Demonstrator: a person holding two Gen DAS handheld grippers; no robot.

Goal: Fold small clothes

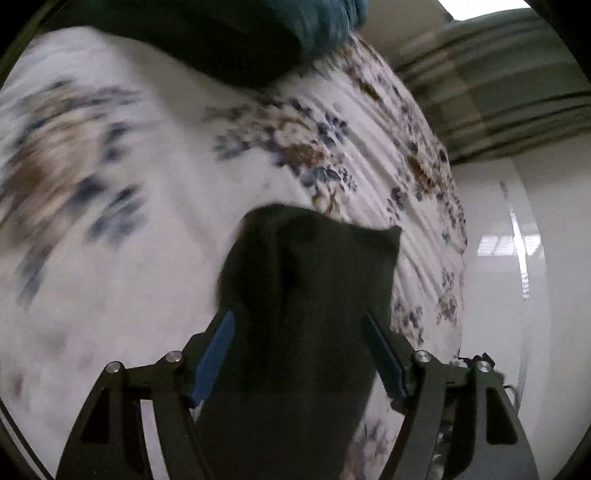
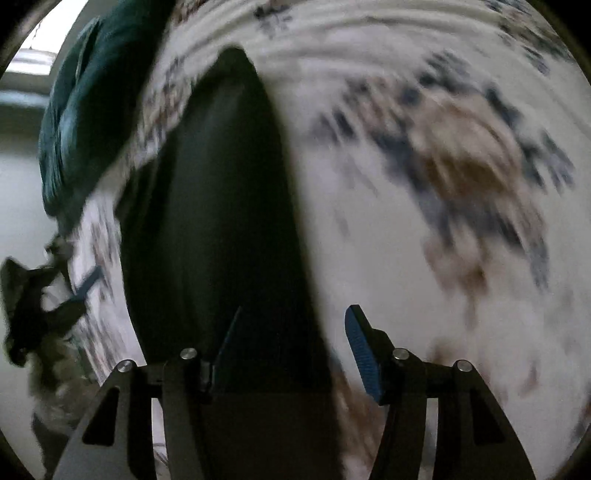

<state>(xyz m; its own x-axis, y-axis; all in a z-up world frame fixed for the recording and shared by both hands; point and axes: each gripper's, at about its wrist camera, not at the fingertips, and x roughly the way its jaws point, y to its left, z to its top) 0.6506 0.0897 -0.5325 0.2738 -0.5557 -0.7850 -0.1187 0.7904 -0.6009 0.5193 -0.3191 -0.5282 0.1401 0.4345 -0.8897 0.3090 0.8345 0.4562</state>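
Bedspread (image 1: 129, 258) under everything, teal pillow (image 1: 295, 33) at its far end. Your dark garment (image 1: 306, 295) lies on it between both grippers, left (image 1: 301, 354) and right (image 2: 291, 350), each spread apart, unclamped. Fold looks unstarted; next, I judge, pinch 2 corners.

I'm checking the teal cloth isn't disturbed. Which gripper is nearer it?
Hard to tell. The teal cloth lies far ahead of the left gripper and far ahead-left of the right gripper.
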